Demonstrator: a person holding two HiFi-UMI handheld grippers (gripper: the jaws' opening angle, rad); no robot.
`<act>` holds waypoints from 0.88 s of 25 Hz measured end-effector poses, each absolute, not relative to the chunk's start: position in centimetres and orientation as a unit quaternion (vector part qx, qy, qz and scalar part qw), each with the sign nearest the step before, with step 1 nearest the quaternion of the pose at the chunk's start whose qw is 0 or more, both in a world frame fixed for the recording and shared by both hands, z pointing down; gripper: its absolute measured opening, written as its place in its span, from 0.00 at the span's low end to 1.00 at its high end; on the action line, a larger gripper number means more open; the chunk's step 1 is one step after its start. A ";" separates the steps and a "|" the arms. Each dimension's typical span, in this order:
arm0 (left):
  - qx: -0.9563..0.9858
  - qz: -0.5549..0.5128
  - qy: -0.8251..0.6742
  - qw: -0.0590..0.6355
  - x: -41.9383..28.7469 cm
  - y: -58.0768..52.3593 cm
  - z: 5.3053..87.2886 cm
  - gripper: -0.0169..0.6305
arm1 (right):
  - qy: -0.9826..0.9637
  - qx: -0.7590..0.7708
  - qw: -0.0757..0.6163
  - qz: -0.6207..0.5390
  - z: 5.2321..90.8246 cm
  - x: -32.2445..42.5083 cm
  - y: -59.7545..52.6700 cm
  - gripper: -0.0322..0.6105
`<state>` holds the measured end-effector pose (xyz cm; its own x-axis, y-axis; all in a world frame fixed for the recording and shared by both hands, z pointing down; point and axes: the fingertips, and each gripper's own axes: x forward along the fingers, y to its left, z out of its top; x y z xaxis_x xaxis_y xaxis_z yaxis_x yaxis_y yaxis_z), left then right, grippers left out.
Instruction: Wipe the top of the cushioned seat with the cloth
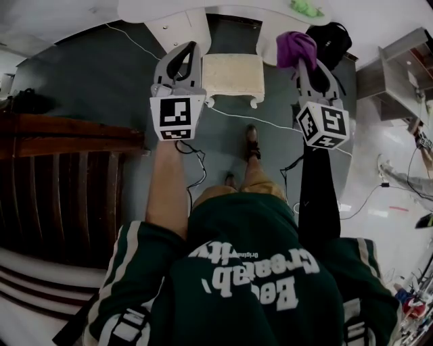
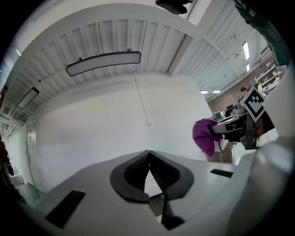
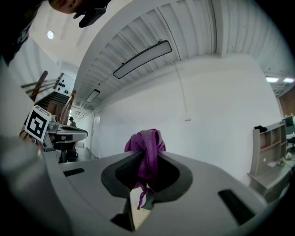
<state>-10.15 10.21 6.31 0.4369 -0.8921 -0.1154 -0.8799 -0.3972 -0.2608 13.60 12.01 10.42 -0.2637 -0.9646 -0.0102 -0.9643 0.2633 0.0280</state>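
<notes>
Right gripper (image 3: 146,159) clamped on purple cloth (image 3: 146,143); bunched cloth hides its tips in head view. Left gripper (image 2: 148,156) tips together, empty. Seat (image 1: 233,76) on floor (image 1: 115,78), far, between grippers; left edge hidden behind left gripper.

Dark wooden slatted structure (image 1: 61,182) is sitting at left on the grey floor (image 1: 88,81). White cable (image 1: 267,121) is running across the floor, left to right. Black cable (image 1: 202,165) is curling nearer. Black bag (image 1: 329,42) is lying far right, just beside the white table (image 1: 155,8), w/ a green item (image 1: 306,8) resting on top. Pale shelf unit (image 1: 399,74) is standing at right. Overhead, a long ceiling lamp (image 2: 103,62) is showing against ribbed white roof panels.
</notes>
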 end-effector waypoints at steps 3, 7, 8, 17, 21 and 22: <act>-0.831 -0.023 0.536 0.144 -9.2 6.5 6.5 0.05 | -0.801 0.599 0.002 -0.011 11.0 14.5 8.0 0.15; -0.825 -0.029 0.545 0.144 -7.8 1.3 6.8 0.05 | -0.807 0.591 0.000 -0.004 11.5 15.9 2.4 0.15; -0.825 -0.030 0.546 0.143 -7.4 0.1 6.8 0.05 | -0.809 0.588 0.000 -0.002 11.6 16.1 1.1 0.15; -0.819 -0.046 0.557 0.131 -5.7 -9.0 8.2 0.05 | -0.833 0.554 0.001 0.023 14.2 16.4 -9.6 0.15; -0.814 -0.051 0.566 0.122 -5.5 -12.1 9.4 0.05 | -0.844 0.534 0.009 0.041 16.2 15.8 -12.8 0.15; -0.813 -0.052 0.568 0.120 -5.4 -12.8 9.7 0.05 | -0.847 0.530 0.012 0.045 16.7 15.6 -13.6 0.15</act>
